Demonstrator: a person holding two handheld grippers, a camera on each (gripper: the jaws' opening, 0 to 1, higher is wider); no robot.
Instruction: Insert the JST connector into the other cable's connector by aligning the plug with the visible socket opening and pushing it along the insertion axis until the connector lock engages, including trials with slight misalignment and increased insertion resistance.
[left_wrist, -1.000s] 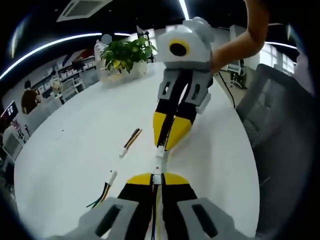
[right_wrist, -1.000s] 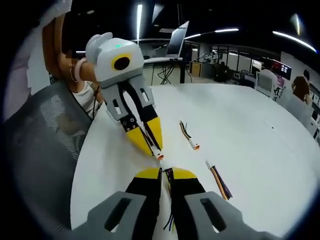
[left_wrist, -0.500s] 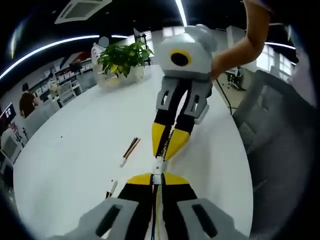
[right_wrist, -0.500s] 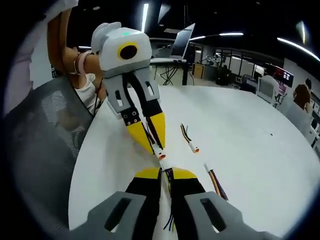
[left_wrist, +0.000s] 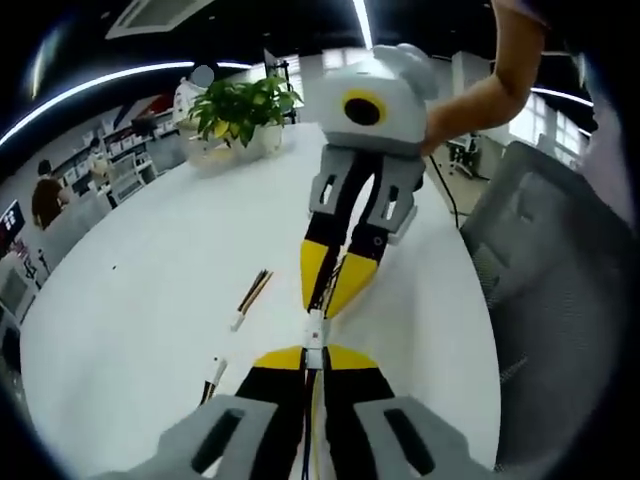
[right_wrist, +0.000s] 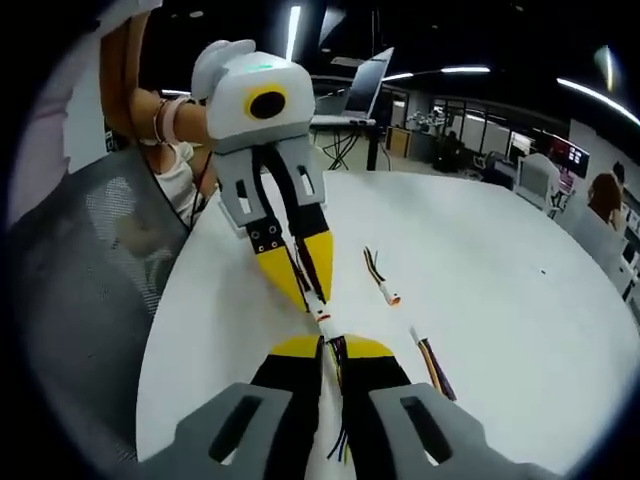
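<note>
- Big white round worktop (left_wrist: 150, 290) spreads under everything, with a grey mesh chair (left_wrist: 560, 300) pulled up at its edge.
- Potted plant (left_wrist: 240, 105) sits at the far side of the worktop, well clear of the action.
- Left claw (left_wrist: 313, 352) rises from the bottom of the left gripper view, yellow-tipped jaws pressed together on its cable, thin coloured wires running back between them.
- Right claw (left_wrist: 322, 305) comes in from above in that same view, a person's hand behind it, jaws clamped on the other cable.
- And there it is: the white JST connector (left_wrist: 314, 331), small and blocky, sitting right between the two claw tips, both ends meeting nose to nose. Whether the lock has caught is too small to tell.
- From the right gripper view, same meeting point: the connector (right_wrist: 320, 314) just above the right claw (right_wrist: 331, 345), the left claw (right_wrist: 308, 290) reaching down to it.
- Spare cable with orange tip (right_wrist: 379, 277) lies near on the worktop; another spare cable (right_wrist: 432, 362) rests just beside the jaws. Neither blocks the joint.
- Two more loose leads (left_wrist: 248, 298) lie off to the side in the left gripper view.
</note>
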